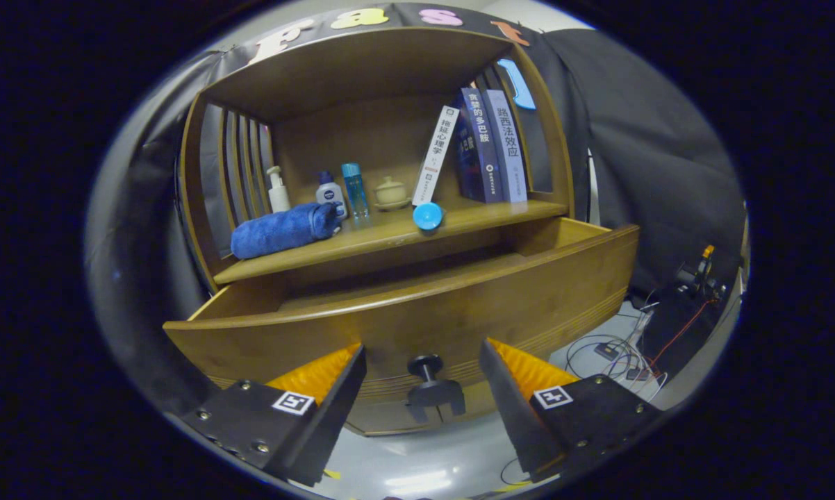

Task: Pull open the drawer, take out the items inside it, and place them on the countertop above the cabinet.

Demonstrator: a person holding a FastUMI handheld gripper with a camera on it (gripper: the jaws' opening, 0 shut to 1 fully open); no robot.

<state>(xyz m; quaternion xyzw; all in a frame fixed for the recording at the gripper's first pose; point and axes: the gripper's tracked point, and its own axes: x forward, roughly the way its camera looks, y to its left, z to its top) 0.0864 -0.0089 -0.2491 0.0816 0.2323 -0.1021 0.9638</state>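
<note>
A wooden cabinet's drawer (403, 316) stands pulled out toward me, its front panel just ahead of my fingers. Its dark round knob (428, 378) sits between my fingertips without touching either. My gripper (423, 357) is open, holding nothing. The drawer's inside is hidden behind its front panel. Above it, the countertop shelf (390, 239) carries a rolled blue towel (285, 229), a pump bottle (276, 189), a small white bottle (331, 194), a blue clear bottle (355, 189), a small lidded pot (391, 192), a blue round lid (428, 216) and several upright books (483, 146).
Black cloth hangs to the left and right of the cabinet. Loose cables (619, 351) and equipment (695, 274) lie on the light floor beyond the drawer's right end. The cabinet has slatted side walls and a roof board over the shelf.
</note>
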